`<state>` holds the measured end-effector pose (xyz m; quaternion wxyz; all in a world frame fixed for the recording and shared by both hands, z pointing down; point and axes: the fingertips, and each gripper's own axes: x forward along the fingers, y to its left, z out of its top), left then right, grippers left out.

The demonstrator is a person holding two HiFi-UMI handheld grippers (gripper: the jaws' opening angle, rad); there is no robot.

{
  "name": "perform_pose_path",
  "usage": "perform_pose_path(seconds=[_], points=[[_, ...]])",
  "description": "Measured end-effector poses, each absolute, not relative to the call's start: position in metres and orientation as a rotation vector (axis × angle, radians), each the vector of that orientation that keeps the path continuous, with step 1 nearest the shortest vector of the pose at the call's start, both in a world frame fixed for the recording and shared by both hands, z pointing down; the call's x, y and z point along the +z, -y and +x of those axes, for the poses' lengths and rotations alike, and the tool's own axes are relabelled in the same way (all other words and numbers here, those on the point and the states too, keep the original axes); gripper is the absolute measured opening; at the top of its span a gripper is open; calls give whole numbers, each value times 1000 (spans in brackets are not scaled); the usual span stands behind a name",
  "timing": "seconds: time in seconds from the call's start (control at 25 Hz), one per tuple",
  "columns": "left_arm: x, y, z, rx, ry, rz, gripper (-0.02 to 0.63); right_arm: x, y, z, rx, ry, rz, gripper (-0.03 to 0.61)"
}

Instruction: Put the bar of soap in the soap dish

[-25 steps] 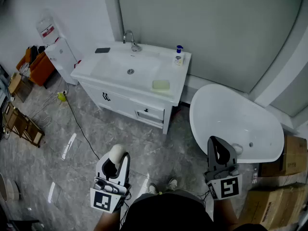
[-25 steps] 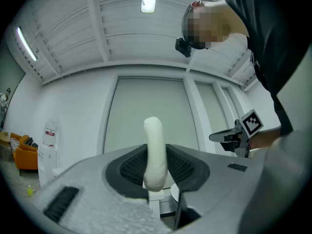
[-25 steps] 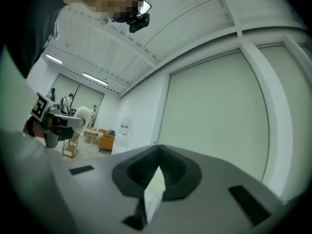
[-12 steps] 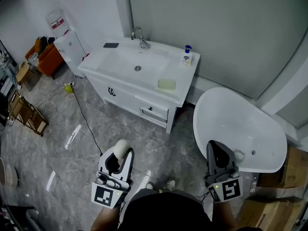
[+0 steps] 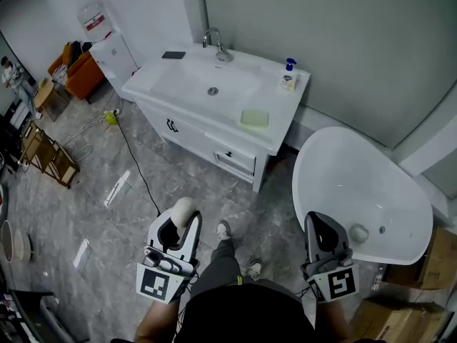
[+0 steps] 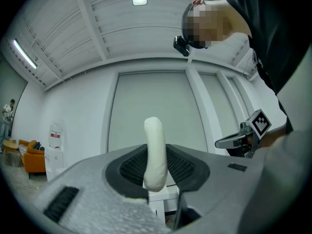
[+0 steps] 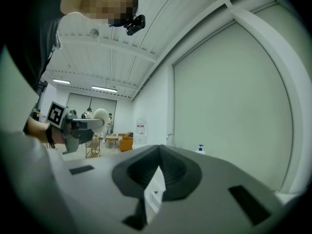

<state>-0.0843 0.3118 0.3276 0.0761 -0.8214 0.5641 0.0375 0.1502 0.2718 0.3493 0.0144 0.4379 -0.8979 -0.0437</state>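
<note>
A white bar of soap [image 5: 184,210] stands on edge in my left gripper [image 5: 178,224], which is shut on it low in the head view. In the left gripper view the soap [image 6: 155,152] rises upright between the two jaws. A pale green soap dish [image 5: 255,118] lies on the front right of the white vanity top [image 5: 171,84], well ahead of both grippers. My right gripper [image 5: 320,227] is held beside the bathtub; its tips meet and hold nothing [image 7: 158,149].
The vanity has a sink basin [image 5: 213,90], a faucet [image 5: 215,46], a blue-capped pump bottle [image 5: 288,77] and a dark flat object [image 5: 173,55]. A white bathtub [image 5: 357,191] stands on the right, cardboard boxes [image 5: 435,263] behind it. A black cable [image 5: 136,166] crosses the grey floor. A water dispenser [image 5: 107,45] stands at the left.
Both grippers have been carried forward toward the vanity, the soap still in the left one. A leg and a shoe have come into view below.
</note>
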Motion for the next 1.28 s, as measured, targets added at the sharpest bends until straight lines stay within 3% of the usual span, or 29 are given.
perform_pose_path(seconds=[0.76, 1.28], points=[[349, -75, -161, 176, -1538, -2663, 115, 345, -52, 67, -130, 2628, 1485, 12], [353, 16, -188, 255, -1412, -2767, 115, 336, 21, 23, -139, 2526, 1524, 12]])
